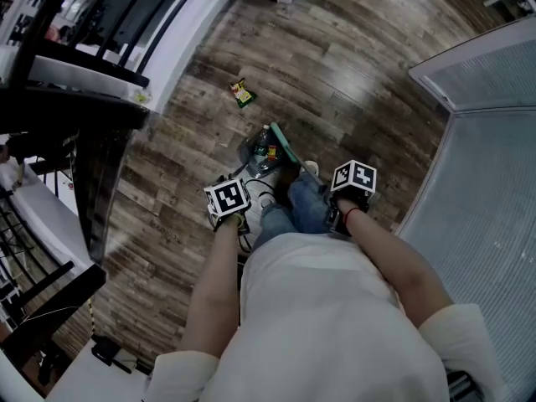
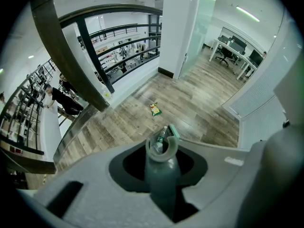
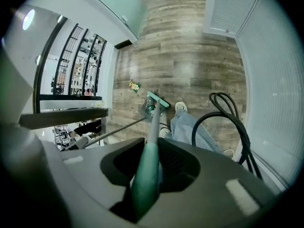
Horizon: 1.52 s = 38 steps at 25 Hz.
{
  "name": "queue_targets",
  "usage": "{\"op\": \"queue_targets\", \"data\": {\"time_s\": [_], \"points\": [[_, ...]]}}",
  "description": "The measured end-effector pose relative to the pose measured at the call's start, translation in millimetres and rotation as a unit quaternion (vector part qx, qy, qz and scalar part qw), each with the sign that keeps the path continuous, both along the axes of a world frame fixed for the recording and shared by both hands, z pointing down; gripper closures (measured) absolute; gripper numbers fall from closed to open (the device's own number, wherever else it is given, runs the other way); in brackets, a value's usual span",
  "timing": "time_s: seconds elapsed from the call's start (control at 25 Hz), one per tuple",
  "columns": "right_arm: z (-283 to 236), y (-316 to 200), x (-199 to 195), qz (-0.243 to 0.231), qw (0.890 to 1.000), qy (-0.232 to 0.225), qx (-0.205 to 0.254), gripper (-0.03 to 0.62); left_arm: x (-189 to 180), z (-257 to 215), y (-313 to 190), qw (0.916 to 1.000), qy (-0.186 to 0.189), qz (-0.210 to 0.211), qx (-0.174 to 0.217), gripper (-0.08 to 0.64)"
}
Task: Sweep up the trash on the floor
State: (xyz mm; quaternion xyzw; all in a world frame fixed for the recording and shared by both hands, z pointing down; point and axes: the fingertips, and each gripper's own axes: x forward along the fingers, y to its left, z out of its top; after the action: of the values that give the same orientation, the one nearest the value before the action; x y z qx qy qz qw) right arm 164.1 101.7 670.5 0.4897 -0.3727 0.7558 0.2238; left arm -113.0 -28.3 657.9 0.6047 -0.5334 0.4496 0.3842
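The dustpan handle is clamped in the left gripper, the broom in the right gripper. A wrapper is seen ahead on the wooden floor, by a railing.

Floor wood-look planks, slight sheen; broom handle smooth green plastic; wrapper glossy.

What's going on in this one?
A person is sweeping a wooden floor, with a tool in each gripper. The left gripper is shut on the dustpan handle, and the right gripper is shut on the broom handle. The dustpan stands by their feet with a bottle in it and the broom head beside it. A snack wrapper lies farther out, not yet swept up.
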Motion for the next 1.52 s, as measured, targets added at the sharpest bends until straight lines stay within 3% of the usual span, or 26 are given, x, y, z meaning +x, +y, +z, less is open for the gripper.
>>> {"op": "queue_targets", "data": {"time_s": [0.2,0.72,1.04,1.28,1.52], "points": [[-6,-10,7,-0.003,1.0,0.007,0.014,0.495,7,4,2,0.9995,0.03,-0.006,0.003,0.469],[-13,-50,24,-0.037,0.998,0.006,0.046,0.495,-10,-5,-1,0.9988,0.008,-0.046,0.015,0.469],[-16,-73,42,-0.074,0.996,0.007,0.055,0.495,-19,-17,-1,0.9931,0.001,-0.116,0.021,0.469],[-18,-91,56,-0.12,0.99,0.016,0.067,0.495,-21,-21,-4,0.9844,0.002,-0.174,0.027,0.469],[-24,-108,65,-0.132,0.988,0.007,0.076,0.495,-25,-29,-10,0.9748,0.0,-0.22,0.036,0.469]]}}
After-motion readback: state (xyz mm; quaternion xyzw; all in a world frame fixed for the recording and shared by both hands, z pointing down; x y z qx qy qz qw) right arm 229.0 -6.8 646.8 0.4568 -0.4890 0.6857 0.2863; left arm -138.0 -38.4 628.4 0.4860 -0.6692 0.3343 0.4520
